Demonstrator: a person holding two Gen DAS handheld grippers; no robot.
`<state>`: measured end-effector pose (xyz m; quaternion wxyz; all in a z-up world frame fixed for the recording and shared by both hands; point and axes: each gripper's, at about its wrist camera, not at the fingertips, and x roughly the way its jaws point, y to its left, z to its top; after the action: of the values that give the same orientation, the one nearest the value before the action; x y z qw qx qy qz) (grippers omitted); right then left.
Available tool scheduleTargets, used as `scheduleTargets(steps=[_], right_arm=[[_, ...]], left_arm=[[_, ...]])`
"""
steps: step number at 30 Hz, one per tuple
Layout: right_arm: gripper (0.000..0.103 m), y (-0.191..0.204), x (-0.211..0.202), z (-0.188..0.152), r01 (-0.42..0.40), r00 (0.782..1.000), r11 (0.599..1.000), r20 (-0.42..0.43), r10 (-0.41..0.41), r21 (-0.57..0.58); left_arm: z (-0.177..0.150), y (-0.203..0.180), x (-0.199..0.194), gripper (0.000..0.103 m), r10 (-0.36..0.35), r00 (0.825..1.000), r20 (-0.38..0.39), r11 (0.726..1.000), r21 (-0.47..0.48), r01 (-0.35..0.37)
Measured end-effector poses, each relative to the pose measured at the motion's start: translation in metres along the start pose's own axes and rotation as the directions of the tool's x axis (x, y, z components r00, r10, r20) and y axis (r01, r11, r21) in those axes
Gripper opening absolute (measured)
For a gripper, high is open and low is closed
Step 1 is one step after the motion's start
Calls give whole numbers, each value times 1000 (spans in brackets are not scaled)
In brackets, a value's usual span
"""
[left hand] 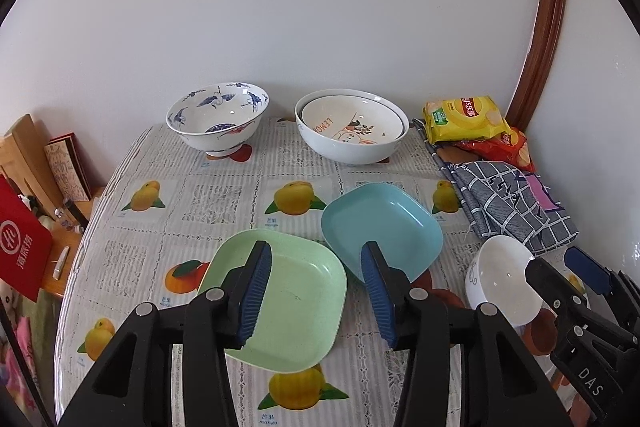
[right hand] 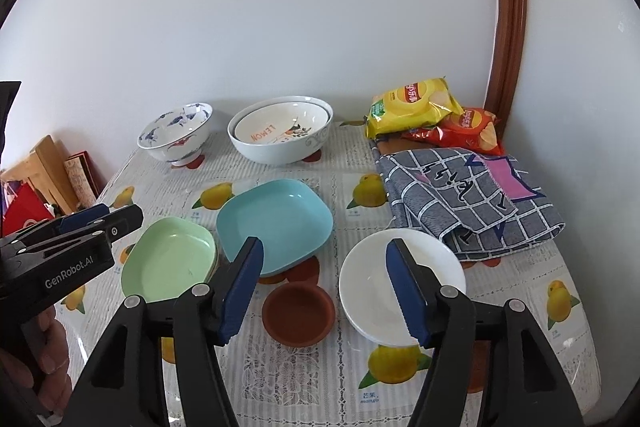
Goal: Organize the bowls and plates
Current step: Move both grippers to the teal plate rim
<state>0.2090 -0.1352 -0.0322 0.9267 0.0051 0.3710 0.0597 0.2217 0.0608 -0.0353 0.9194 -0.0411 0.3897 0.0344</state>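
Note:
A green square plate (left hand: 296, 303) (right hand: 172, 259) and a blue square plate (left hand: 380, 223) (right hand: 276, 219) lie side by side on the table. A white bowl (left hand: 504, 279) (right hand: 384, 287) and a small brown dish (right hand: 298, 313) sit to their right. At the back stand a blue-patterned bowl (left hand: 218, 119) (right hand: 176, 135) and a large white bowl with a lemon-print plate nested in it (left hand: 352, 131) (right hand: 280, 135). My left gripper (left hand: 316, 259) is open above the green plate's right edge. My right gripper (right hand: 324, 255) is open, one finger over the white bowl.
The fruit-print tablecloth (left hand: 224, 195) covers the table. A checked grey cloth (left hand: 516, 203) (right hand: 472, 195) and yellow and red chip bags (left hand: 464, 123) (right hand: 416, 107) lie at the back right. Wooden boards and a red bag (left hand: 24, 247) stand off the table's left edge.

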Motion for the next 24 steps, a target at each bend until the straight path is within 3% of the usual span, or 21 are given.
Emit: scheduleTargets(steps=[10,24], right_arm=[[63,-5,11,16,7,999,1000,-36,-6,12],[63,-11,21,35,-11,1000,999,6,11,42]], left_arm=[[21,-10,-3,45,-20,1000,-2,999,29,20],[37,-11,16,45,-9,1000,-10,999,48,10]])
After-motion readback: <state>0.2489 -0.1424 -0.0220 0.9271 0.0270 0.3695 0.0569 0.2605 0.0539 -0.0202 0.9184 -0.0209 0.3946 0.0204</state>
